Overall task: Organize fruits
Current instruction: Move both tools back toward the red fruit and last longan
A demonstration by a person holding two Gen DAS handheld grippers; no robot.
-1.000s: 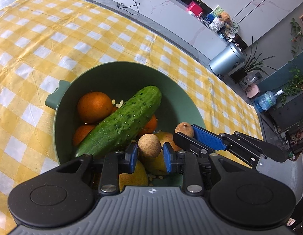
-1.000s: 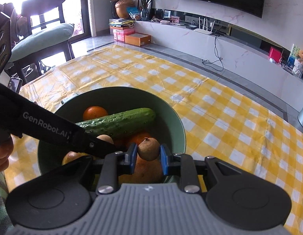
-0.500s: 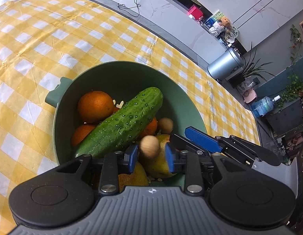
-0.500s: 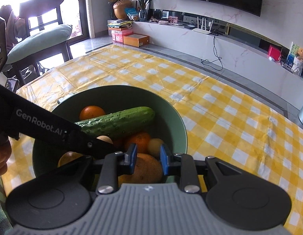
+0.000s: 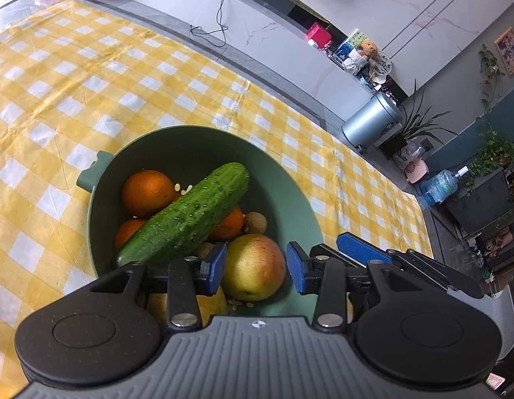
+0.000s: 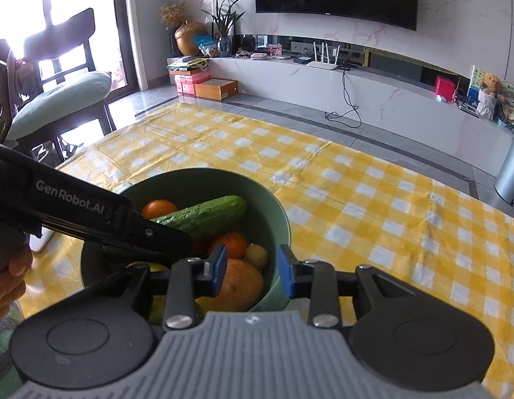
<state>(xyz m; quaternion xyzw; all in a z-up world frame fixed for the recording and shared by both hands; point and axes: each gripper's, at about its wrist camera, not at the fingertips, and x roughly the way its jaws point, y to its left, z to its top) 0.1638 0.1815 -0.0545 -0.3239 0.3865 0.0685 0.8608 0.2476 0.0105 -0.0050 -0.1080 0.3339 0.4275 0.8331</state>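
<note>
The green bowl (image 5: 300, 199) sits on the yellow checked tablecloth (image 5: 90, 83), and the fruit is all in it; going from its left side across, there are oranges (image 5: 147, 193) against the far wall, a cucumber (image 5: 187, 222) lying slantwise over them, a small brown longan (image 5: 255, 222) by its right end, and a yellow-red apple (image 5: 253, 266) nearest the person. The left gripper (image 5: 256, 267) hangs over the near rim with its jaws opening and nothing pinched; the apple shows in the gap but the pads stand clear of it. To its right the right gripper (image 6: 252, 274) does much the same, jaws opening over the bowl's near edge, empty, with the apple and the longan below it (the left tool crosses that view as a black bar). I would say this is the let-go step, both tools freed above the bowl. From here I see no loose fruit on the cloth; the next move calls for lifting both clear without nudging the cucumber, then looking about for whatever remains.
</note>
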